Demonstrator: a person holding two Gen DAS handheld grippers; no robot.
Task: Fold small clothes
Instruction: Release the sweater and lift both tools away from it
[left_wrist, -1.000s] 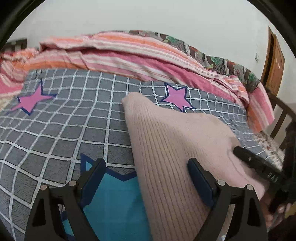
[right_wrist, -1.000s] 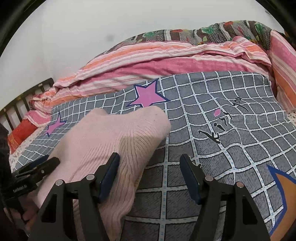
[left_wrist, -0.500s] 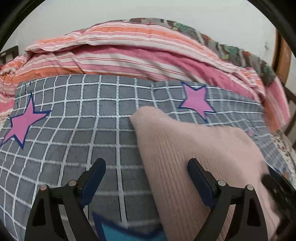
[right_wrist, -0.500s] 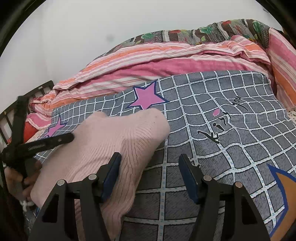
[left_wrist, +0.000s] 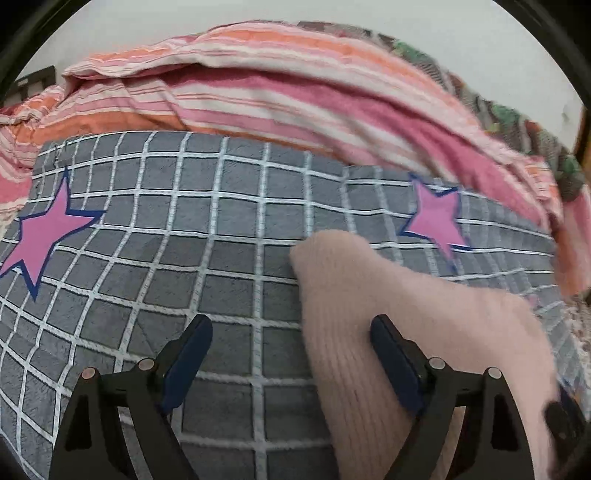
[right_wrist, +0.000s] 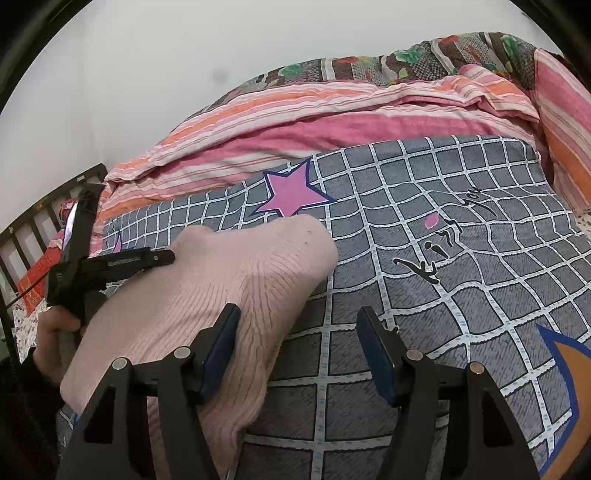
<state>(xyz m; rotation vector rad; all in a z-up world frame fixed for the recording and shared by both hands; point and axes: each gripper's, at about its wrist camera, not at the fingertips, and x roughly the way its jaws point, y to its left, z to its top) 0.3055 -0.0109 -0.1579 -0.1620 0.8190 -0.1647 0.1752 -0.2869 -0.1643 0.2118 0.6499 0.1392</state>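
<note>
Left tool (left_wrist: 291, 354) spread wide and clamped on nothing after a slight closing of the jaws, its right pad over the pink ribbed knit garment (left_wrist: 388, 332), its left pad over bare grey white-checked bed cover (left_wrist: 184, 229). Right tool (right_wrist: 297, 347) likewise apart and gripping nothing, left pad at the garment's edge. Garment already lying as a narrow, rounded bundle just below the pink star (right_wrist: 291, 194); probably a final fold or tidy left.

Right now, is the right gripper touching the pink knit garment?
Cannot tell. In the right wrist view the right gripper stands open, its left finger overlapping the pink knit garment edge, but no contact or gap shows plainly.
</note>
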